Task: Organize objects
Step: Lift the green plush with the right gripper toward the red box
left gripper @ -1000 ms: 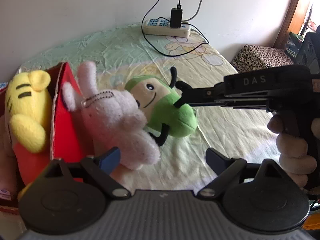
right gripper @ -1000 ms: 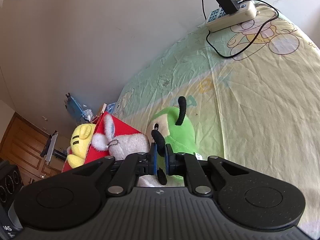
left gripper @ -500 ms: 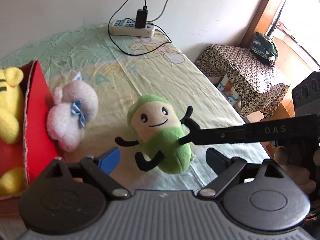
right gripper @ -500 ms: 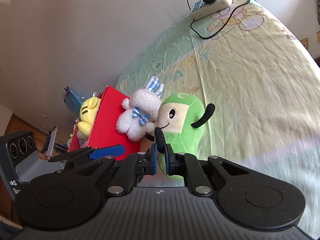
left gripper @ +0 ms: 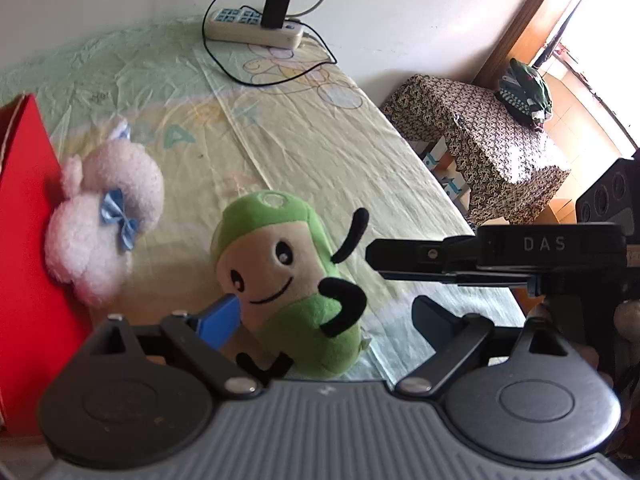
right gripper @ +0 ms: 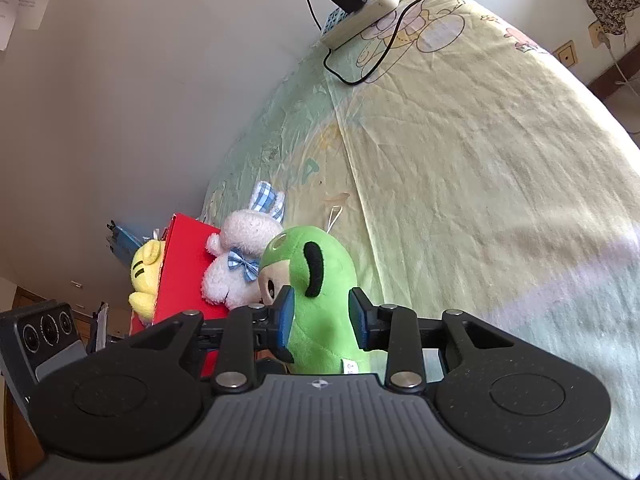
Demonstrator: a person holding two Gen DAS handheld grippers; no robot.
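The right gripper (right gripper: 322, 316) has just been opening its jaws. They now stand partway apart, one on each side of the green plush toy (right gripper: 320, 300), and they no longer pinch the toy's black arm (left gripper: 350, 236). In the left wrist view its tip sits just beside that arm, not touching it. The left gripper (left gripper: 326, 320) is wide open and holds nothing. The toy's lower body sits between its blue finger (left gripper: 220, 318) and the dark one.

The green toy stands upright on the yellow-green bed sheet (right gripper: 480, 160), smiling, right next to the white bunny plush (left gripper: 100, 224). The bunny leans on the side of the red box (left gripper: 24, 240).

The step looks like letting the toy go so it stands by itself. To do it well, the right hand should open a bit more and pull straight back — a sideways bump could tip the soft toy over. The left hand should stay clear too.

The right wrist view shows a yellow tiger plush (right gripper: 146, 276) in the red box, which the left view does not show. The left wrist view shows the toy's face and a patterned stool (left gripper: 480, 136) by the bed — the right view shows the toy only from the side. Both show the power strip (left gripper: 256, 28) near the wall.
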